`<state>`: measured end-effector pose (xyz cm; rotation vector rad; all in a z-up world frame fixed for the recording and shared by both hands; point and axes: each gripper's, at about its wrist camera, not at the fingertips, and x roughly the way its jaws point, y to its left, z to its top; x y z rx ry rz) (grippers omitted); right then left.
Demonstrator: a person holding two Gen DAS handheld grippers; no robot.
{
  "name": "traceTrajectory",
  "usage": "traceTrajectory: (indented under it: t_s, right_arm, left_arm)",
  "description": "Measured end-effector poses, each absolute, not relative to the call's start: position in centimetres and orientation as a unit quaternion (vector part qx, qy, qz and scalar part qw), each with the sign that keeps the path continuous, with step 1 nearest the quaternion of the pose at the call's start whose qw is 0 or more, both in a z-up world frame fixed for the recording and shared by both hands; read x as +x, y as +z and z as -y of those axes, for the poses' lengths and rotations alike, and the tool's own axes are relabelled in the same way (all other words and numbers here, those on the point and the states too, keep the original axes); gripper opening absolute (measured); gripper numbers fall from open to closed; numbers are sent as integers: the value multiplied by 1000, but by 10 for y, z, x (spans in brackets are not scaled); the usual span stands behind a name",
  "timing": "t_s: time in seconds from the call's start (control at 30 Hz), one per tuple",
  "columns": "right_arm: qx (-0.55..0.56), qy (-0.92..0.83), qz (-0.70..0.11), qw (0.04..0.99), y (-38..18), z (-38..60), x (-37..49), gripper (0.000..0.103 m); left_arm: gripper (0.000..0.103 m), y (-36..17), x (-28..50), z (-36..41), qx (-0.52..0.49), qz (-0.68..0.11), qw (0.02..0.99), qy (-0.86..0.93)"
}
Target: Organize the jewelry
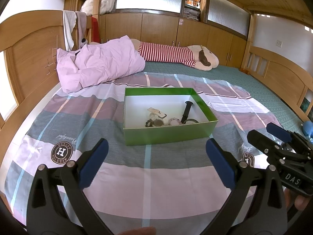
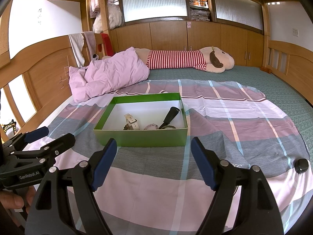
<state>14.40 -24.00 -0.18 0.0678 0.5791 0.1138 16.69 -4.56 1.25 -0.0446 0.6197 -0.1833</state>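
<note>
A green box (image 1: 170,135) (image 2: 140,137) with a white inside lies on the plaid sheet. In it are a white watch (image 1: 156,113) (image 2: 133,122), a black strap (image 1: 186,110) (image 2: 169,116), a pink bead bracelet (image 1: 174,121) (image 2: 151,126) and a dark bead bracelet (image 1: 149,123). My left gripper (image 1: 156,143) (image 2: 58,134) hovers open just short of the box's front wall, nothing between its blue pads. My right gripper (image 2: 154,142) (image 1: 262,131) is beside it, to its right, also open and empty.
A small black round object (image 2: 301,165) lies on the sheet to the right. A pink pillow (image 1: 97,66) and a long striped plush toy (image 1: 176,54) lie behind the box. Wooden bed boards (image 1: 29,62) line both sides. A blue item (image 1: 308,128) sits at the right edge.
</note>
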Motion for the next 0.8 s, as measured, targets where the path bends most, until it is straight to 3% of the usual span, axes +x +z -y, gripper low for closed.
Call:
traceTrajectory:
  t_s: [0.8]
  right_arm:
    - [30,59,-289,955,-6,234,143,77]
  left_arm:
    - [99,10,169,43,-24,-312,945,-92]
